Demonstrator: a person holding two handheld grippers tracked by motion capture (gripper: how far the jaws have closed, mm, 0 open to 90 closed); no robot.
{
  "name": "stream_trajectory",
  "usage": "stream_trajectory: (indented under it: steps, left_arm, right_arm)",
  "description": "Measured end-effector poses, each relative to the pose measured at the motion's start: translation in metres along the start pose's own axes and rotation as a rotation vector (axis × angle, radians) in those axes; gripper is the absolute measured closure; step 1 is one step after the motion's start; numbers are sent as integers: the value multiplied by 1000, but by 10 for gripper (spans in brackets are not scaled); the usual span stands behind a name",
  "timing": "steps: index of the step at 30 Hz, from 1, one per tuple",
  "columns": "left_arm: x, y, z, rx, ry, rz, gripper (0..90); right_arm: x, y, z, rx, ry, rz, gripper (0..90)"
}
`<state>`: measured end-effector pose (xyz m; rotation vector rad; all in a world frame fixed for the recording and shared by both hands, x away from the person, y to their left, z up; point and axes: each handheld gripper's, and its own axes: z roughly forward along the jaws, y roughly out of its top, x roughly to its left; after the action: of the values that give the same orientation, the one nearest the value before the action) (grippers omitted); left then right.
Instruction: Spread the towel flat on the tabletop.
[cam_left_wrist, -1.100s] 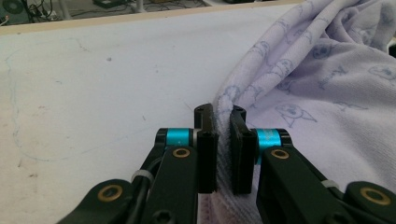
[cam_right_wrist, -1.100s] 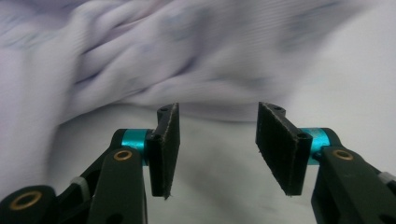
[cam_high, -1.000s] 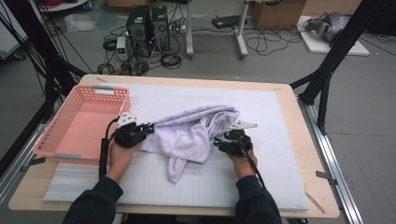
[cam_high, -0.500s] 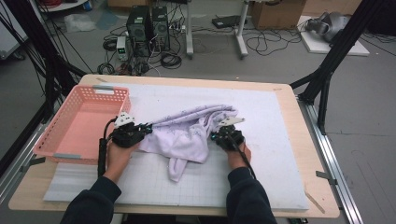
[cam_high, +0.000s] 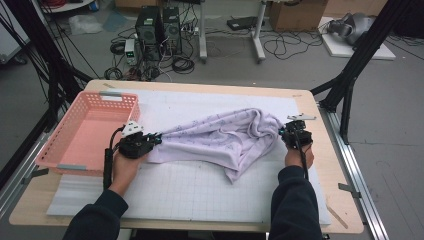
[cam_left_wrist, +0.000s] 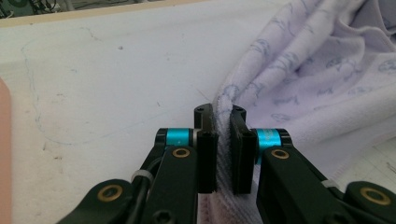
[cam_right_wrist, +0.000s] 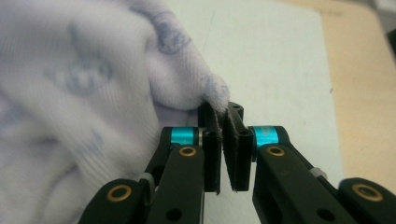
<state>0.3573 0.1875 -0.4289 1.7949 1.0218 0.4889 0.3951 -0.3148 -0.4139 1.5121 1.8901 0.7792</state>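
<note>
Two grippers hold one pale lilac printed towel (cam_high: 225, 137) by opposite ends, so it hangs stretched across the white gridded mat (cam_high: 190, 185) on the tabletop (cam_high: 345, 200). The left gripper (cam_high: 155, 139) has its fingers (cam_left_wrist: 205, 154) clamped on a bunched edge of the towel (cam_left_wrist: 322, 84), beside the pink basket (cam_high: 85, 132). The right gripper (cam_high: 283, 132) has its fingers (cam_right_wrist: 212, 154) pinched together on a corner fold of the towel (cam_right_wrist: 93, 93). Pulling apart this way likely serves to spread the cloth flat; its middle sags in folds, with one flap trailing toward the person.
</note>
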Motion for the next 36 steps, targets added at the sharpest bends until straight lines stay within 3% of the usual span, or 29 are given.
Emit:
stream_trajectory:
  steps: [3,7,11,13,18,19,20,22,23,28,32,35,36]
  left_arm:
    - [-4,1,1,2,-13,18,832]
    - [-5,0,2,9,-18,20,831]
    - [-6,0,3,8,-17,15,830]
    - [-6,0,3,10,-20,17,830]
    - [-8,0,2,12,-25,20,830]
    - [-8,0,1,11,-29,22,830]
    - [-9,0,0,10,-31,24,829]
    - [-11,-3,-1,0,-39,25,829]
    - [-13,-5,-2,4,-43,29,829]
    - [-20,-14,-5,8,-63,39,828]
    - [-27,-22,-9,26,-91,53,825]
    - [-31,-24,-12,25,-114,37,804]
    - [-32,-24,-13,12,-116,21,746]
  right_arm:
    - [4,-4,-5,-63,16,5,642]
    - [22,-4,-22,-159,51,-12,589]
    - [53,-2,-35,-224,141,-110,559]
    - [67,-2,-35,-245,217,-118,543]
    - [108,-11,-9,-108,343,-181,530]
    - [113,-13,-3,-82,359,-186,588]
    - [116,-15,2,-46,386,-184,706]
    - [119,-18,6,-2,393,-216,846]
    - [119,-18,5,8,404,-209,867]
    - [112,-24,-16,-29,471,-246,882]
    - [97,-43,-42,-55,480,-261,884]
    - [85,-60,-65,-62,490,-268,884]
    - [80,-66,-72,-62,495,-270,884]
